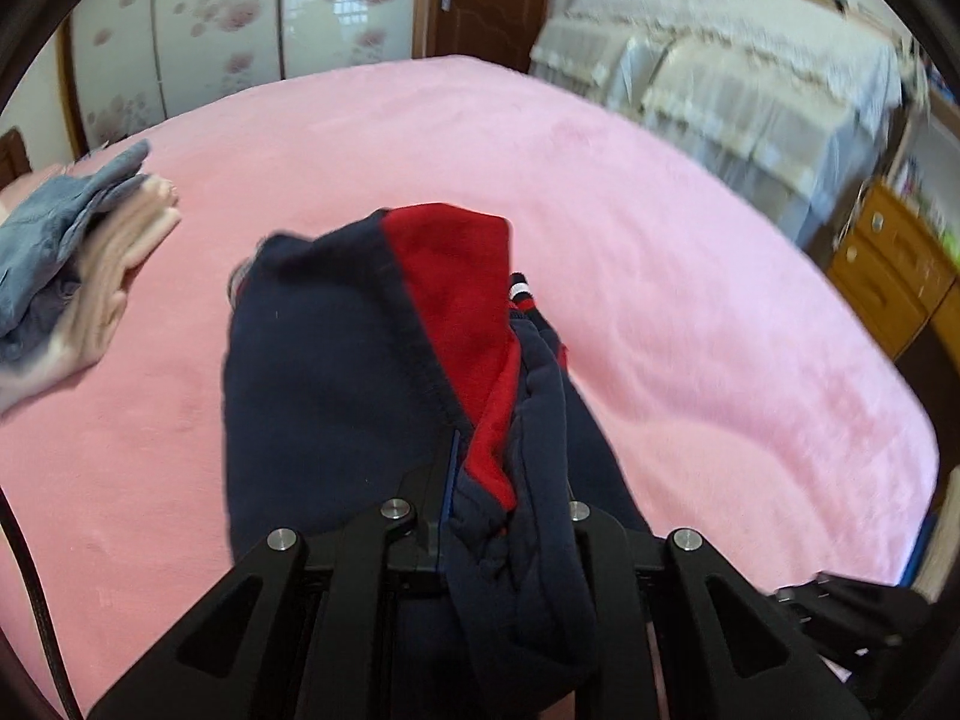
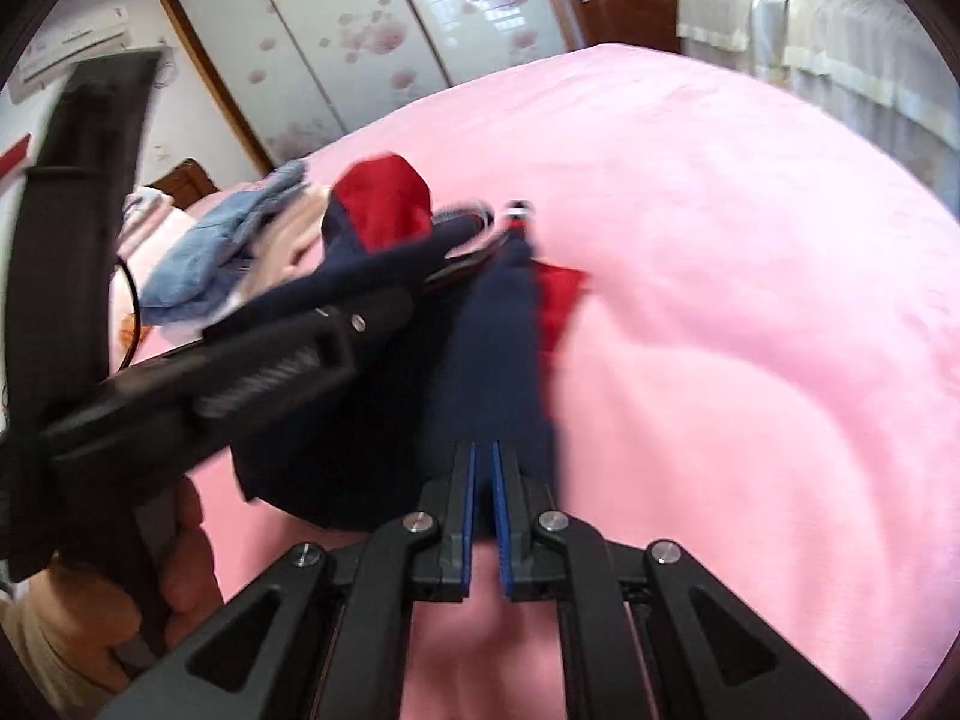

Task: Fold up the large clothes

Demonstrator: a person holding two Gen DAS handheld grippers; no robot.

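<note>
A wide pink bed (image 1: pixel 660 276) filled both views, spread beneath and ahead of both tongs. On it, ahead of the left gripper (image 1: pixel 504 540), lay a large navy garment with red lining (image 1: pixel 336 372), bunched and partly lifted, its red inner panel turned up and a striped cuff showing at its far edge. Far off to the left of those tongs sat a stack of folded clothes (image 1: pixel 90 252), pale pink pieces with a blue denim one on top.

The left gripper was closed on a thick gathered fold of the navy garment, the cloth bulging up between its jaws and hiding the pads. In the right wrist view this gripper crossed in from the left, gripped by the person's hand (image 2: pixel 90 612).

The right gripper (image 2: pixel 483 516) stood just beside the garment's near edge with its blue-padded jaws nearly together, a narrow gap between them; nothing appeared to be held.

Judging from this, the garment was mid-fold. Doing it well probably meant the right gripper taking a matching edge, so the cloth could be lifted evenly, pulled taut and laid flat without the lining twisting
</note>
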